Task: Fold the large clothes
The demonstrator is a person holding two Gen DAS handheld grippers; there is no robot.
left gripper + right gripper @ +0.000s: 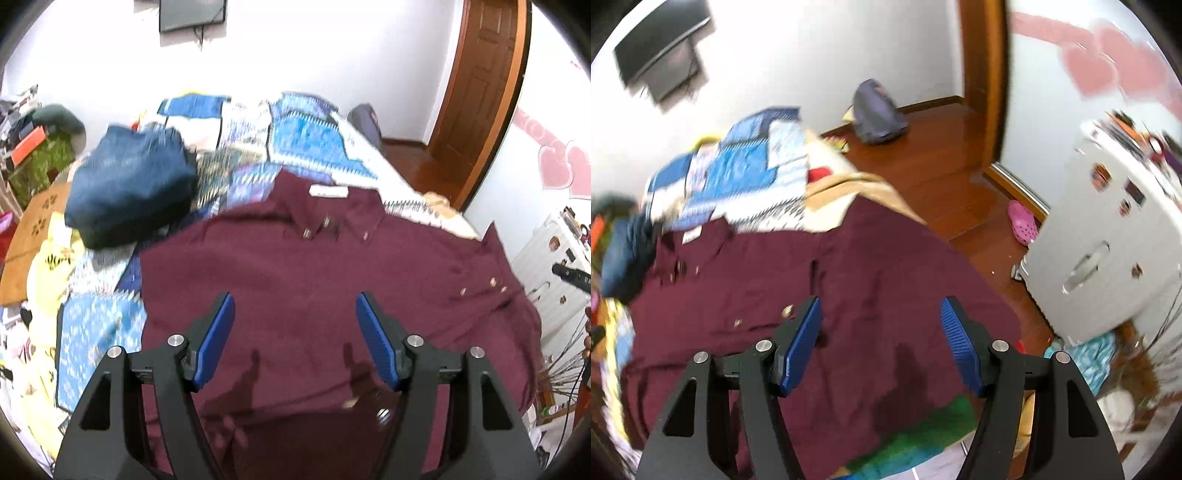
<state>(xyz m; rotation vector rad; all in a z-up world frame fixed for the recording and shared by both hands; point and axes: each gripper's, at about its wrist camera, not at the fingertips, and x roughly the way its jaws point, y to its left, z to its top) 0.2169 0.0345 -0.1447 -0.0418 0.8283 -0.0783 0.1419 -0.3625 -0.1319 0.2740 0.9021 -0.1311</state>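
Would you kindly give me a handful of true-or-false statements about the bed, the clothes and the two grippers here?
1. The maroon shirt lies spread on the bed. True.
2. The left gripper clamps the shirt. False: its jaws stand open with nothing between them.
3. The folded blue jeans lie on the patchwork quilt. True.
4. The right gripper is shut. False: it is open above the shirt.
5. A green shoe lies on the floor. False: the pink shoe does.

bed (pixel 314 147): I am looking at it wearing a blue-and-white patchwork cover | maroon shirt (pixel 332 280): lying spread flat on the cover, collar toward the far end | folded blue jeans (pixel 129 192): sitting on the cover, just left of the shirt
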